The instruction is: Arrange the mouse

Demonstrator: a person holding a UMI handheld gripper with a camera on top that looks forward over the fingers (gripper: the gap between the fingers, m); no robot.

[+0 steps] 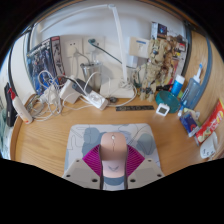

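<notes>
one mouse (pixel 116 153) in gripper (pixel 117 170)

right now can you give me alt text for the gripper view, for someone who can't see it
A light, pinkish computer mouse sits between the gripper fingers, its magenta pads close on either side, over a grey mouse mat on a wooden desk. Beyond lie tangled cables and a white power strip, with clutter along the wall.

Smooth wood desk (pixel 50 140), glossy pale plastic mouse (pixel 116 152), prob. matt magenta tool pads (pixel 93 160)
</notes>
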